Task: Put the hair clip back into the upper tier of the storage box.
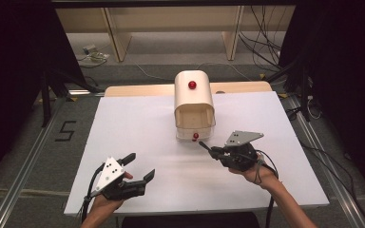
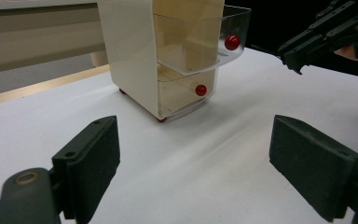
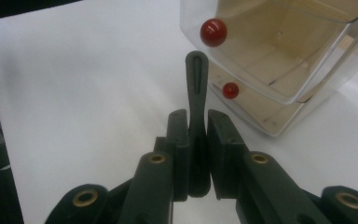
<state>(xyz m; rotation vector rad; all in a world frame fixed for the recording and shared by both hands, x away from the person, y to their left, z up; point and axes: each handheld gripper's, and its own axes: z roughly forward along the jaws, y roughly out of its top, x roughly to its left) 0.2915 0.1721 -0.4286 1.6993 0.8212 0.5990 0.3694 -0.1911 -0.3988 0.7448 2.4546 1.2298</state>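
Right gripper view: the right gripper (image 3: 196,154) has its jaws clamped on a dark flat utensil handle (image 3: 196,88), pointing at the cream drawer cabinet (image 1: 194,95) at the table's (image 1: 138,123) far middle, near its pulled-out clear upper drawer (image 3: 279,51). Left gripper (image 1: 140,168), near left, hovers with jaws wide apart.

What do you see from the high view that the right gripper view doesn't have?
The high view adds the open left gripper, both of the person's forearms, and the floor mark shaped like a 5.

The right gripper view adds a close look: the groove along the dark tool and two red knobs on the clear drawers, the upper drawer pulled out.

Both share the white table, the cream drawer unit, and the right gripper shut on that tool.
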